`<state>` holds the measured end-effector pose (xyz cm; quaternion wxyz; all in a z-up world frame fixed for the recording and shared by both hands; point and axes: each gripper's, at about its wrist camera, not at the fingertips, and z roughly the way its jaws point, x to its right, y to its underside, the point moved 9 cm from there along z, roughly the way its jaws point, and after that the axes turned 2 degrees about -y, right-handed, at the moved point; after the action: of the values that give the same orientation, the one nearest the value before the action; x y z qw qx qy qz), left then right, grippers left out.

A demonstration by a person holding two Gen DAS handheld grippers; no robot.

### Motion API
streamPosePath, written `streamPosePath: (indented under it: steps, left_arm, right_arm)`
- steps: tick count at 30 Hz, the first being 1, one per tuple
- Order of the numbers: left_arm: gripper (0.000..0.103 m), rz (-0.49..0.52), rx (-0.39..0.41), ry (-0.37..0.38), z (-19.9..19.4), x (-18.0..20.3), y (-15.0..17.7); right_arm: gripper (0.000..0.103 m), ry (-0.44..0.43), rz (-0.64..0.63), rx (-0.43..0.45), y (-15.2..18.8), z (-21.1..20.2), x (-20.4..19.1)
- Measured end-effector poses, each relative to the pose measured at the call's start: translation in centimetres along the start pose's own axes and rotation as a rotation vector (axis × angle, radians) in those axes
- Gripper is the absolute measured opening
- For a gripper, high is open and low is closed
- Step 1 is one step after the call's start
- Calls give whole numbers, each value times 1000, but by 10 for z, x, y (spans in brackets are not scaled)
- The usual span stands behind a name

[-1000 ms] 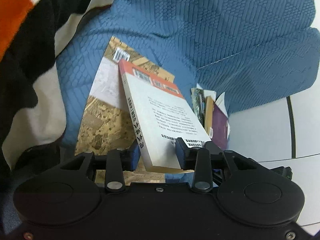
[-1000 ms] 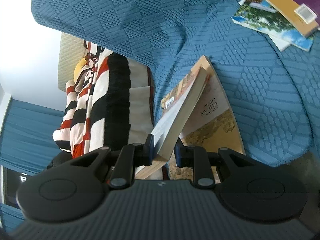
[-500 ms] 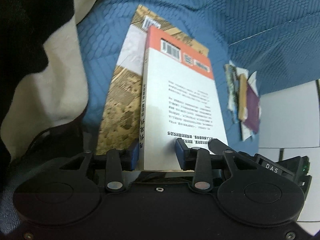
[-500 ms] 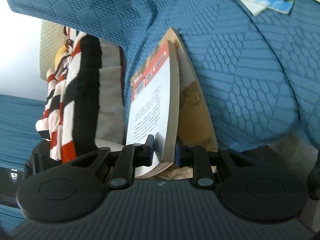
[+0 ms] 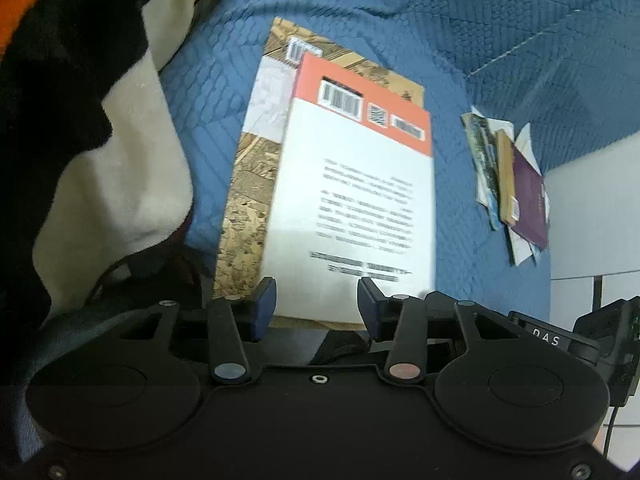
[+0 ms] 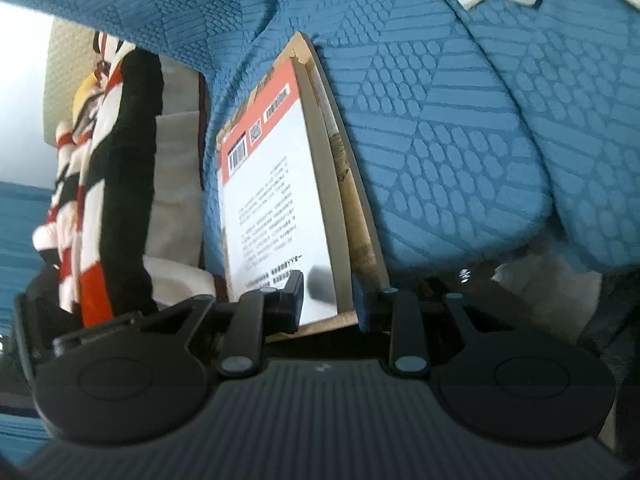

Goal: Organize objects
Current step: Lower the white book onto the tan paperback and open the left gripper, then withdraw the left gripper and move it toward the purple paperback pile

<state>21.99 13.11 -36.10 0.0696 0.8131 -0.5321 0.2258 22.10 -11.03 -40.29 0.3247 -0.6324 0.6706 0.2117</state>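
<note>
On the blue sofa (image 5: 500,32), near its front edge beside the striped blanket (image 5: 100,152), the white book (image 5: 352,200) with the orange band lies flat on top of the larger brown book (image 5: 248,184). A second loose pile of books (image 5: 516,188) sits well apart, toward the sofa's other end.

We have both claws at the white book's near edge. The left claw (image 5: 316,304) is at a middling width and opening; the book's edge sits between its pads, but they look clear of it. The right claw (image 6: 326,300) is narrower and also opening, straddling the book's thickness at the corner, its pads just beside the cover and the page block rather than pressing.

We judge the step to be letting go of the white book after setting it on the brown one. To do it well, we should open both claws fully before pulling back, then draw straight away along the fingers, so no pad drags the cover and skews the stack. The soft cushion may tilt things, so we should check the edges line up before turning to the other pile
</note>
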Motion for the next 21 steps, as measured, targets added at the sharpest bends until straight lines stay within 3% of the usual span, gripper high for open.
streamPosePath:
  steps: [13,21]
  left_arm:
    - [51,183,174,-35,-79,71,12]
    - [69,265,270,-29,-131,120,30]
  right_arm:
    - [30,31,-261,164,-9,-85,-62]
    - [30,50,-412,290,-3,-148,-101]
